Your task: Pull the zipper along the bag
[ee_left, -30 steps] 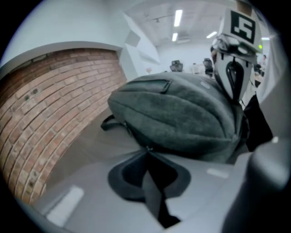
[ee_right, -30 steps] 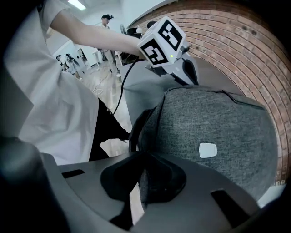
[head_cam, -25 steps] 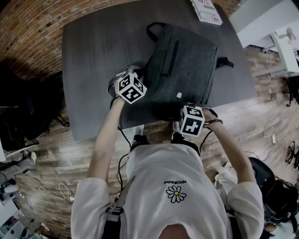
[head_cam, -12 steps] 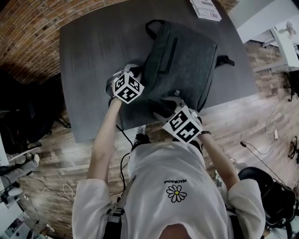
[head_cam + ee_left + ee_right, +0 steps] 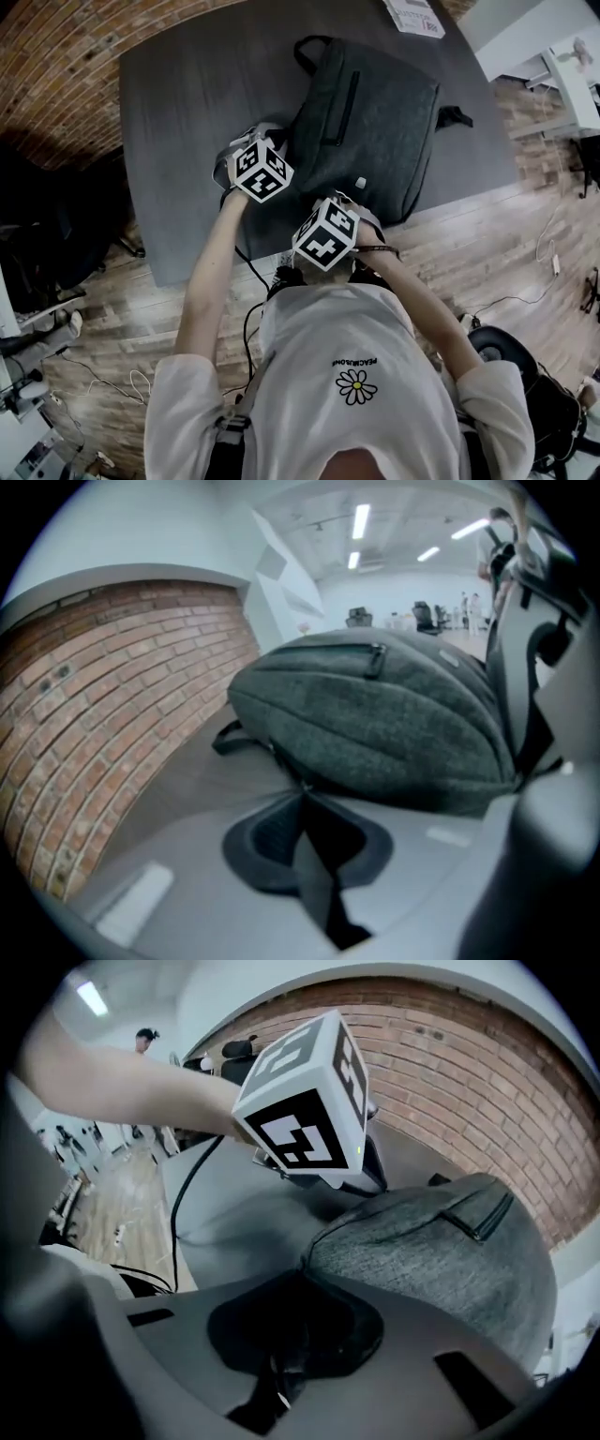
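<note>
The backpack (image 5: 375, 122) looks soft, floppy; left tool (image 5: 302, 789) clamps its edge, right tool (image 5: 305, 1274) is closing on the small zipper pull (image 5: 274, 1372).

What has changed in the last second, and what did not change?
The right tool moved left along the near edge of the bag, opened on the way, and its jaws are now closing on that edge. The left tool stayed shut on the bag; the bag lay still.
</note>
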{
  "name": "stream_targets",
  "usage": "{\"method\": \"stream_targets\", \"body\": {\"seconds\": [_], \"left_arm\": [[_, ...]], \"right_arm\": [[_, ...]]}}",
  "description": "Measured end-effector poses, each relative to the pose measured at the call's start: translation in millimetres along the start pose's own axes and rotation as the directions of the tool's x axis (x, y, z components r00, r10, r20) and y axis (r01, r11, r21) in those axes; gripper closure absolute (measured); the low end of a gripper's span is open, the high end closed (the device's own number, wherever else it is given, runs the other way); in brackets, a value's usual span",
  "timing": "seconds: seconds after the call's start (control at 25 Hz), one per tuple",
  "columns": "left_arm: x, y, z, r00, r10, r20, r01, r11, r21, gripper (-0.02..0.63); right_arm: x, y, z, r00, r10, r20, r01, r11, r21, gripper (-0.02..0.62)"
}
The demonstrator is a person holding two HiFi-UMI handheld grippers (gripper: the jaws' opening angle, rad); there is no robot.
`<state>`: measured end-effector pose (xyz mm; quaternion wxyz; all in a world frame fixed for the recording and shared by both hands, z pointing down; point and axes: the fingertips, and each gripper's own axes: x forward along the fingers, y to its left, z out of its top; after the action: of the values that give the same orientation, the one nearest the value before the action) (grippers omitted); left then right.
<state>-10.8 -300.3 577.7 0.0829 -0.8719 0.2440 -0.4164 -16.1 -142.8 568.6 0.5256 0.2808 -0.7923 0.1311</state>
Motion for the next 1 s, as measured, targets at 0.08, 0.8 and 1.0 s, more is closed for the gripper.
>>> {"method": "stream_targets", "body": {"seconds": [0.08, 0.8, 1.0], "left_arm": [[4, 4, 1, 1.0, 0.016, 0.001, -0.016, 1.0, -0.007, 0.601], [45, 33, 21, 0.999, -0.032, 0.018, 0.031, 0.999, 0.024, 0.598], [35, 33, 26, 0.997, -0.055, 0.047, 0.056, 0.998, -0.023, 0.576]], "right_arm": [[-5, 2, 2, 0.997, 0.075, 0.005, -0.075, 0.997, 0.031, 0.581], [-7, 4, 5, 0.976, 0.219, 0.018, -0.218, 0.975, -0.032, 0.581], [-15, 0, 5, 0.956, 0.273, 0.104, -0.284, 0.953, 0.103, 0.572]]}}
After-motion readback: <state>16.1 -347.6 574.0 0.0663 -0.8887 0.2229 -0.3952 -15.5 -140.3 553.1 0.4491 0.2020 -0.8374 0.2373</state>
